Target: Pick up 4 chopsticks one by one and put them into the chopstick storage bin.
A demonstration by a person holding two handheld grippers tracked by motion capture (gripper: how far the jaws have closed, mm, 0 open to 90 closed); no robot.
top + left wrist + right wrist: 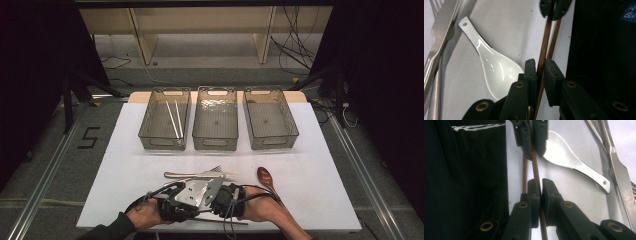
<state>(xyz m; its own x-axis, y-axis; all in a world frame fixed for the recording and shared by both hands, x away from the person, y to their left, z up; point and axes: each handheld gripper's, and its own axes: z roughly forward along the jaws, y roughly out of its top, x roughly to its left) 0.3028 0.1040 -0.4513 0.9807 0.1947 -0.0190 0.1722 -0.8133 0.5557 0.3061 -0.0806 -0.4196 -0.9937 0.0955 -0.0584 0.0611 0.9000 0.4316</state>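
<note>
Two brown wooden chopsticks (220, 220) lie near the table's front edge under my hands. In the left gripper view my left gripper (539, 62) is shut on one chopstick (544, 45), and the second chopstick (554, 40) lies just beside it. My right gripper (541, 182) faces the left one and is shut on what looks like the same chopstick (535, 170); the other chopstick (524, 175) lies to its left. A white ceramic spoon (496, 67) rests on the table right beside the jaws.
Metal cutlery (195, 175) lies just beyond my hands, and a wooden spoon (265, 176) is to the right. Three clear bins stand in a row at the back; the left bin (150, 125) holds white chopsticks (175, 119). The table's front edge is close.
</note>
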